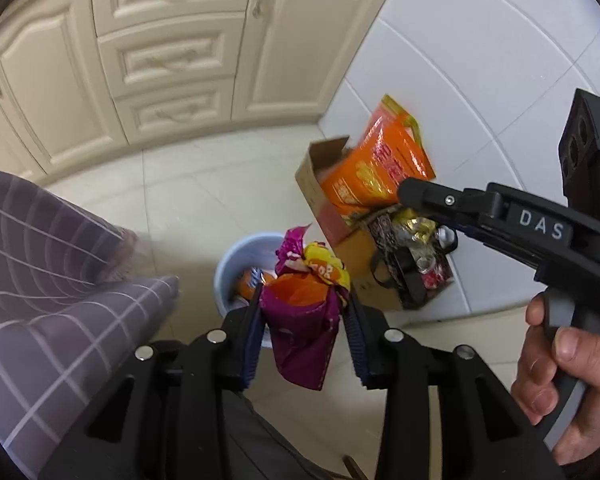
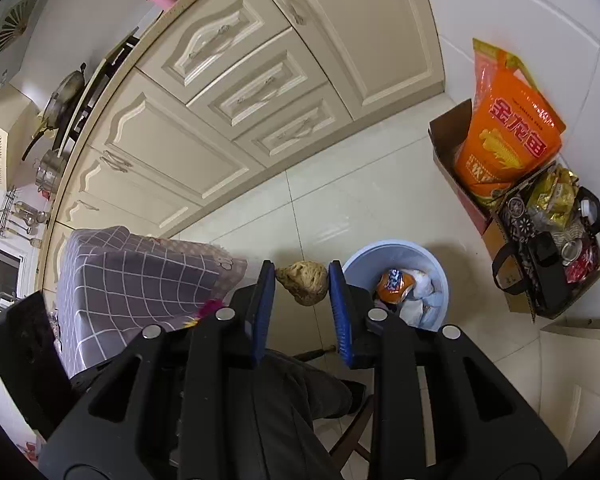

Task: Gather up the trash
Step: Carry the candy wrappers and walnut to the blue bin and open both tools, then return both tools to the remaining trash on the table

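Left gripper (image 1: 302,320): jaws part-spread, a crumpled purple and orange snack wrapper (image 1: 306,320) between the pads. The left pad touches the wrapper's edge; the right pad appears to stand just clear of it, though I cannot be sure. The wrapper's yellow top sticks up above the fingertips.

Right gripper (image 2: 302,286): pinching a tan crumpled wad (image 2: 305,282) between its blue pads, both pads touching it.

Right hand (image 1: 560,368) shows in the left wrist view, wrapped around its gripper's handle.

Just beyond both grippers, on the tiled floor, stands a pale blue bin (image 2: 396,254). Inside it lie an orange can (image 2: 396,286) and white scraps. The wrapper hangs above the bin's near rim; the wad sits just left of the bin in the right wrist view.

To the left, grey checked cloth (image 2: 140,280) drapes over something.

Farther right, against the white wall, a cardboard box (image 2: 448,152) holds an orange bag (image 2: 508,136), with a dark tote of packets just beside it.

Cream cabinets (image 2: 228,92) at the back.
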